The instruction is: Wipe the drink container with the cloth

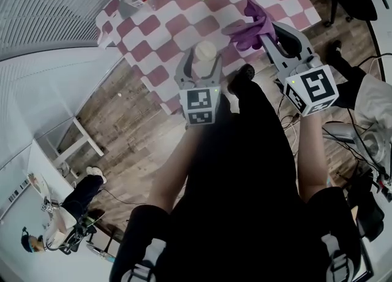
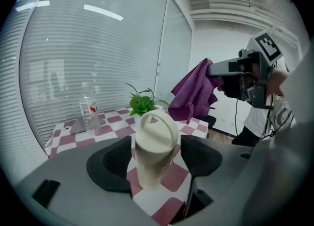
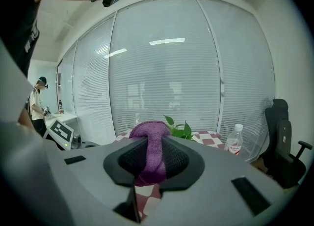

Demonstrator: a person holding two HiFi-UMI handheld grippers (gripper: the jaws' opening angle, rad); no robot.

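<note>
Container (image 2: 153,144) standing upright on pink-white checked surface (image 2: 105,124): one cream matte cylinder, domed lid with loop handle. Left tongs (image 2: 157,157) gaping wide either side of it, gap showing at right pad. Right tongs (image 3: 152,155) clamping one purple fuzzy cloth (image 3: 149,136), bunched, held up near container. One leafy plant (image 2: 142,104) and one clear bottle (image 2: 88,109) sitting behind

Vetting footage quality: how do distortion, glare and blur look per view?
Head view: fisheye curves the checkered table. Left gripper view: glare streaks the glass wall; drink container slightly soft. Right gripper view: dark vignetted corners, purple cloth sharp.
</note>
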